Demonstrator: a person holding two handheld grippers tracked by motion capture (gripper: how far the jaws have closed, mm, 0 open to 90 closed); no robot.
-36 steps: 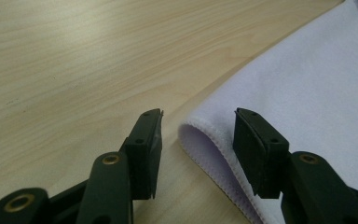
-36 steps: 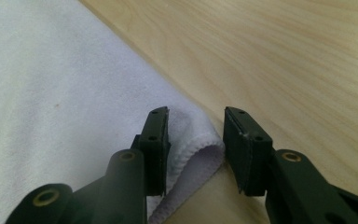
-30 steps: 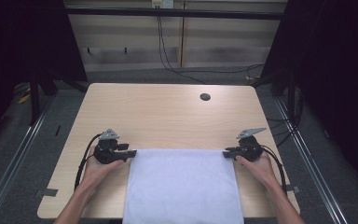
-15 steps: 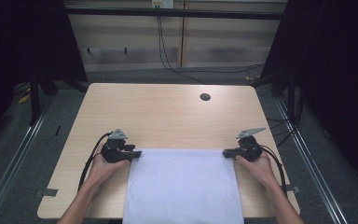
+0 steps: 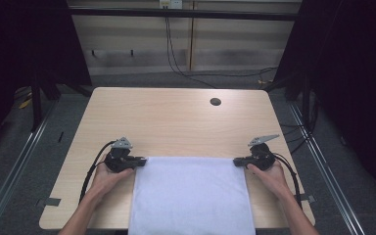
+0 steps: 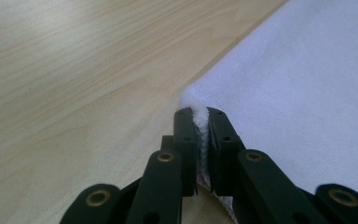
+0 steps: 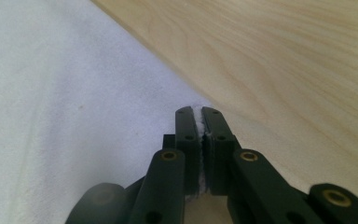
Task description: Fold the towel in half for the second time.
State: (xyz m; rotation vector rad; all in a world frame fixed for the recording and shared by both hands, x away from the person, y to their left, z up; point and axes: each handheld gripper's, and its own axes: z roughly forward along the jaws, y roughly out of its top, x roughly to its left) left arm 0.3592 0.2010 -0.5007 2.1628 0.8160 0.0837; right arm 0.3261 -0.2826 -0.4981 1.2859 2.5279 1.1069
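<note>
A white towel point(image 5: 191, 196) lies flat on the near half of the wooden table point(image 5: 176, 122) and hangs over the front edge. My left gripper point(image 5: 142, 161) is shut on the towel's far left corner; in the left gripper view the towel point(image 6: 307, 93) spreads to the right and its corner is pinched in the left gripper point(image 6: 200, 114). My right gripper point(image 5: 236, 160) is shut on the far right corner. The right gripper view has the towel point(image 7: 65, 116) at the left, its edge clamped in the right gripper point(image 7: 200, 112).
A dark round cable hole point(image 5: 215, 102) sits in the table's far right part. Metal floor rails point(image 5: 24, 147) run along both sides of the table. Cables trail from each gripper toward the person's forearms. Bare tabletop stretches beyond the towel.
The left gripper has slid right along the table with the towel's corner, making the towel narrower. The right gripper moved slightly left.
</note>
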